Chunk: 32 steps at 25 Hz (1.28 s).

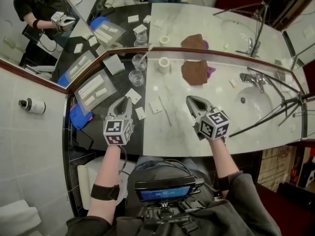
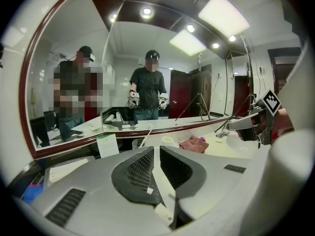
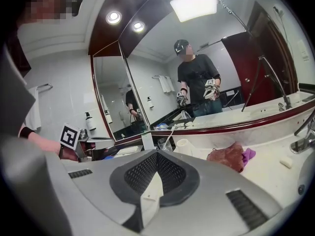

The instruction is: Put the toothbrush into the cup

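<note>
The toothbrush (image 1: 144, 54) is seen leaning in the cup (image 1: 139, 64), which is set on the table (image 1: 221, 127) against the mirror (image 1: 197, 18), with a second glass (image 1: 136, 78) just beside it. The left tool (image 1: 126, 100) is held apart from the cup, its jaws parted by a narrow slit with nothing between them. The right tool (image 1: 190, 99) is held with its jaws closed together, empty.

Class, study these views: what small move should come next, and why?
Probably open the left claw wider and ease it toward the thin stick lying on the counter, likely the toothbrush. Both claws hold nothing; the left is barely apart, the right claw shut, and the near cup is empty.
</note>
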{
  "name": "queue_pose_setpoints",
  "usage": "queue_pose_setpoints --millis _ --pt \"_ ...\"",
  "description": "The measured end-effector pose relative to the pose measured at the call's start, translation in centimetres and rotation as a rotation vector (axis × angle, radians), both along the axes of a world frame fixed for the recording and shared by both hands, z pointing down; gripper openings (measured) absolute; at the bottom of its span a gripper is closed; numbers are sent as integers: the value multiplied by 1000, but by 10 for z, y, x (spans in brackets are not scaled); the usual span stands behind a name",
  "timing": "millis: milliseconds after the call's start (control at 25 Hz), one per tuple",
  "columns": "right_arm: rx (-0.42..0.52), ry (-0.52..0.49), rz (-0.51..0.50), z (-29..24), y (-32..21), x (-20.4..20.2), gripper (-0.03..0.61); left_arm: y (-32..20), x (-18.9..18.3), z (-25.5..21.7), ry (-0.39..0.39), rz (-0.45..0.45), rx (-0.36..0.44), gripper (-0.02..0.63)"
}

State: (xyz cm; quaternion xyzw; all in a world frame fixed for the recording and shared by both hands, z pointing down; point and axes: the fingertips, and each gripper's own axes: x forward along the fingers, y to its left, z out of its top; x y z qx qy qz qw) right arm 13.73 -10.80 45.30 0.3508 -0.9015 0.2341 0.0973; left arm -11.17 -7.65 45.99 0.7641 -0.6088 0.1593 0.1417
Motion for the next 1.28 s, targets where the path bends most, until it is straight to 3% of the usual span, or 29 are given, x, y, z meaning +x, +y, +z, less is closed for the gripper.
queue_pose_setpoints --millis 280,520,800,1280 --pt "-35 16 15 18 -3 -10 17 -83 7 4 -102 188 -21 160" --pt "-82 24 50 45 4 -19 17 -139 20 28 -152 355 -107 220" --pt "-127 76 74 89 12 -27 17 -199 25 72 -202 452 -156 222" --pt "-194 44 164 133 17 -29 17 -261 37 123 -304 538 -249 238"
